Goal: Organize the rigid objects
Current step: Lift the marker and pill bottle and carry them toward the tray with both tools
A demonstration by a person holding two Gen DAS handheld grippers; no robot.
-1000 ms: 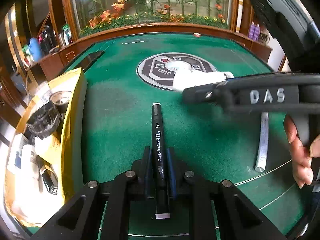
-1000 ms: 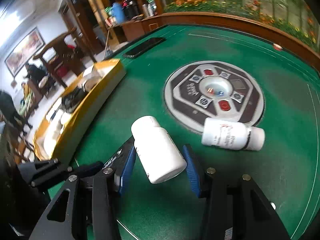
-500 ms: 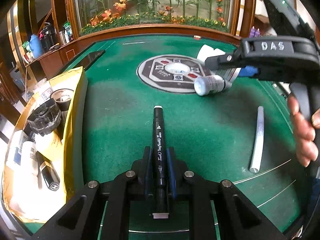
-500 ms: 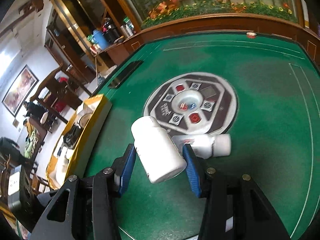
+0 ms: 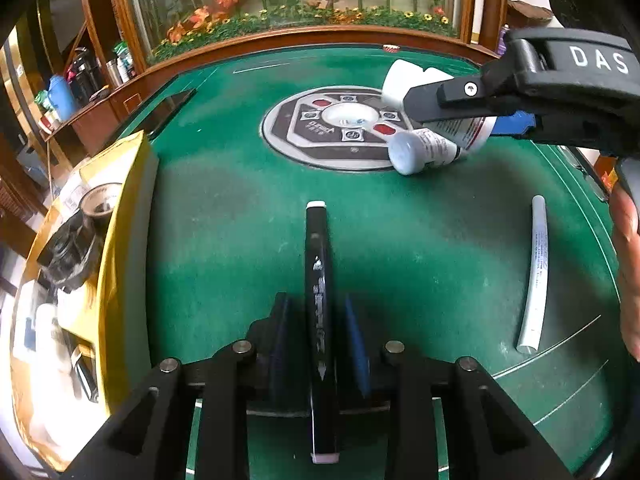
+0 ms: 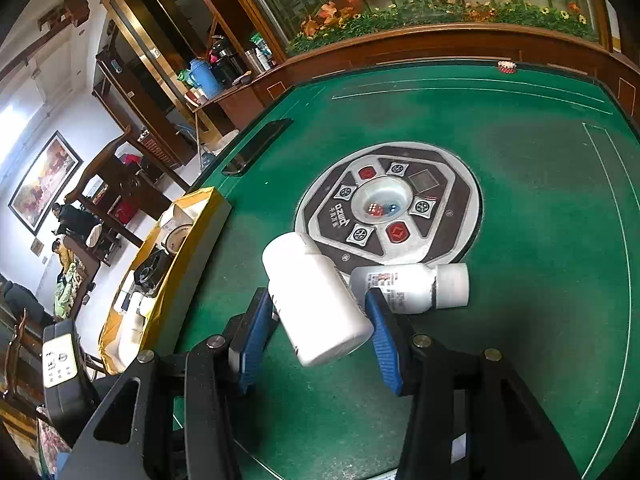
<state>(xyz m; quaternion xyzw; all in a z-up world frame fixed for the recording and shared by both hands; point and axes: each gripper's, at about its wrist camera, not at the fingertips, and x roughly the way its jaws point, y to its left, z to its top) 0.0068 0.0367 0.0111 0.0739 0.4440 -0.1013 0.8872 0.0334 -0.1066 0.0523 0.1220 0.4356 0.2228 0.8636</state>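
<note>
A black marker [image 5: 316, 240] runs lengthwise between the blue pads of my left gripper [image 5: 318, 308]. The jaws are opening, and a narrow gap shows on each side of the marker. My right gripper [image 6: 316, 296] is shut on a white pill bottle [image 6: 316, 300], held tilted just above the green felt. The left wrist view shows the same bottle [image 5: 404, 80] at upper right behind a black finger [image 5: 460, 100]. A second white bottle [image 6: 412, 286] lies on its side just beyond it, beside the round console.
A yellow box [image 5: 120, 240] with several items stands along the table's left edge. The round dice console [image 6: 384, 200] sits mid-table. A white tube [image 5: 534, 272] lies at the right, near a person's hand [image 5: 628, 240]. A dark phone [image 6: 256, 146] rests at the far left.
The left pads have drawn away from the marker they were clamping. The right gripper carried its bottle across to the lying bottle and rolled more upright.
</note>
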